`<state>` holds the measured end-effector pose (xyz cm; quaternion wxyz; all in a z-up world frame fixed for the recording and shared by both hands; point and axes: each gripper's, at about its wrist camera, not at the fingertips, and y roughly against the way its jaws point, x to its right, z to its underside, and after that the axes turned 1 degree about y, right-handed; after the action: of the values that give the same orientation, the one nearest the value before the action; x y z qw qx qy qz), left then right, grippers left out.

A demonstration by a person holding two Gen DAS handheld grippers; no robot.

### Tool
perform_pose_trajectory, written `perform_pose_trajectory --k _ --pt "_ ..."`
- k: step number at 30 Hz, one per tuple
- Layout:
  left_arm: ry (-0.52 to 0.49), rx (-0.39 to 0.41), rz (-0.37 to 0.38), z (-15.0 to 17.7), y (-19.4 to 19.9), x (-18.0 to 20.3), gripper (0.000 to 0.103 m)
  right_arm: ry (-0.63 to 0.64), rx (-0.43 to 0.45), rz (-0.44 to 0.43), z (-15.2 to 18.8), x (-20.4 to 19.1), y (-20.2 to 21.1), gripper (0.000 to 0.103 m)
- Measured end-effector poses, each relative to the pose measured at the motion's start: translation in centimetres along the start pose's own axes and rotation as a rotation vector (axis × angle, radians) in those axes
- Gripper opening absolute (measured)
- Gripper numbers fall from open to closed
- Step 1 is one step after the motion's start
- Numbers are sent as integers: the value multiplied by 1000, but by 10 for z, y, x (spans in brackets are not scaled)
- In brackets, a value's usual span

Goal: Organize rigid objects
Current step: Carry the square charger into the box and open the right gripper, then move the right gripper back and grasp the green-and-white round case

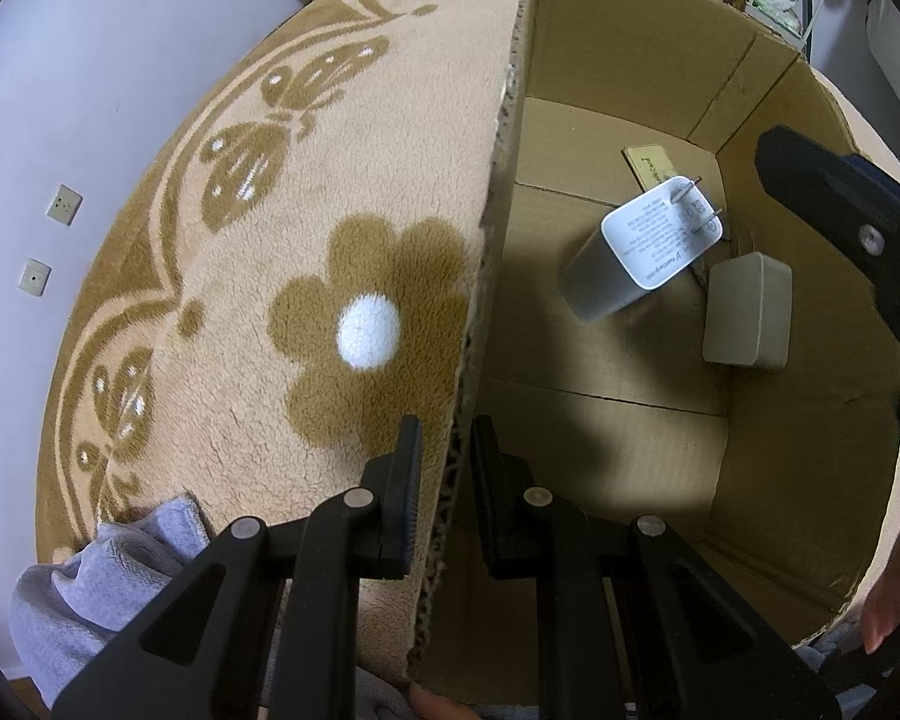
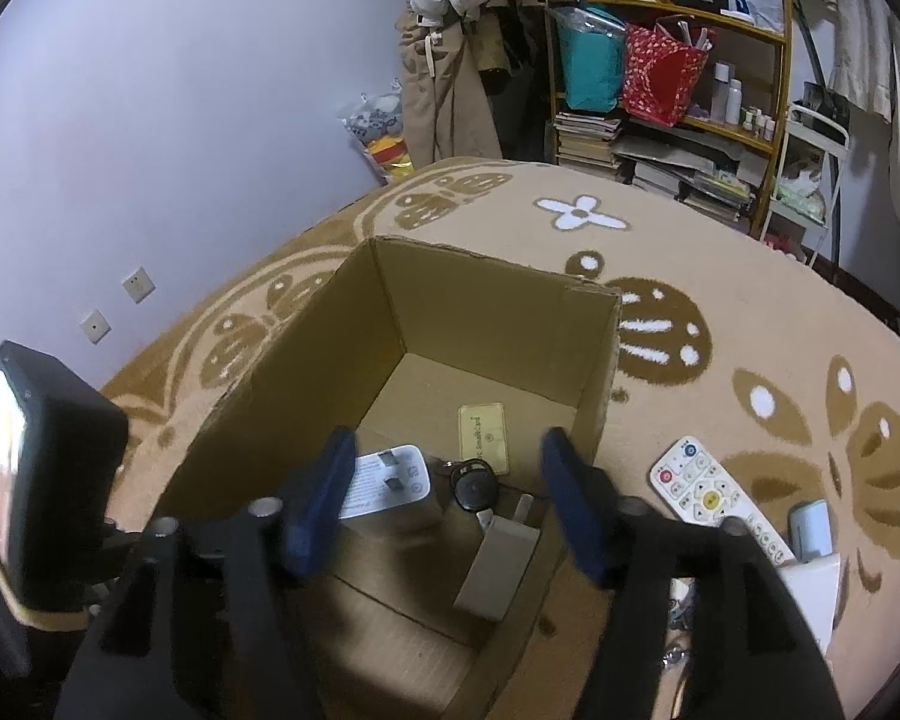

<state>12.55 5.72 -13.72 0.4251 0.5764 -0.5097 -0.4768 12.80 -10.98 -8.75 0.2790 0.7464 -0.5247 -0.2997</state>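
Observation:
An open cardboard box [image 1: 630,60] [image 2: 480,312] stands on a beige flowered rug [image 1: 330,192]. In it lie a white plug charger [image 1: 660,240] [image 2: 384,480], a small grey case [image 1: 747,312] [image 2: 498,564], a gold card [image 1: 651,165] [image 2: 483,438] and a black round object [image 2: 474,483]. My left gripper [image 1: 450,468] straddles the box's near-left wall, its jaws narrow and closed on the cardboard. My right gripper [image 2: 450,480] hovers over the box mouth, open and holding nothing. One of its fingers [image 1: 840,228] shows above the box's right side.
A white remote [image 2: 708,492], a pale blue object [image 2: 813,528] and a white item [image 2: 810,588] lie on the rug right of the box. A grey cloth [image 1: 108,570] sits at the near left. Cluttered shelves [image 2: 660,120] stand beyond the rug. A hand [image 1: 894,588] is at the right.

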Motion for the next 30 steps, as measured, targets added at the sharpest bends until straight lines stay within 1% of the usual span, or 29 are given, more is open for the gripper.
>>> perform_pose_trajectory --k 2,4,6,7,14,19,26,30 --pt "2 -1 2 0 0 0 16 -9 7 -3 0 2 6 75" --pt "3 -2 3 0 0 0 16 -19 14 -2 -1 4 12 81" --pt "3 -2 2 0 1 1 16 -32 25 9 0 8 18 90" --pt "3 -1 2 0 1 1 16 -36 30 15 0 10 21 91" --pt "2 -1 1 0 1 1 16 -59 23 67 7 30 33 92" --pt "4 -1 5 0 2 0 16 -72 26 126 14 47 37 92" --pt "5 -2 6 0 2 -1 16 -118 3 168 26 73 30 92" --pt "1 -1 3 0 2 -2 16 -162 10 159 38 88 22 92"
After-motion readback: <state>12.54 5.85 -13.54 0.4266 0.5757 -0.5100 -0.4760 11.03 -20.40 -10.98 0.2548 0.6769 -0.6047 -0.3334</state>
